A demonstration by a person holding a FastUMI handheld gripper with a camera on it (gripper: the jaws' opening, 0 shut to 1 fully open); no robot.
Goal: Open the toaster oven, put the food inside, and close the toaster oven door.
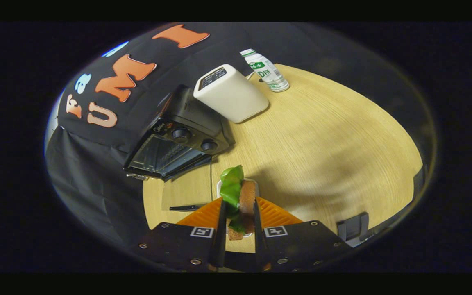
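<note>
My gripper point(239, 213) is shut on the food point(242, 198), a slice of brown bread with a green leaf standing on edge between the two orange-backed fingers point(203, 213). A bit of white plate point(219, 187) shows just beneath it. The black toaster oven point(187, 123) stands beyond the fingers to the left, at the table's edge against the black cloth. It has two knobs point(181, 134) on its front. Its glass door point(160, 157) looks swung down, with a silver handle point(137, 177) at its outer edge, though I cannot tell this for sure.
On the round wooden table point(322, 135), a white box-shaped device point(232, 92) stands right behind the oven and a small white bottle point(265, 70) stands further back. A thin black item point(187, 207) lies left of the fingers. A grey bracket point(352, 227) sits at the table's near right edge.
</note>
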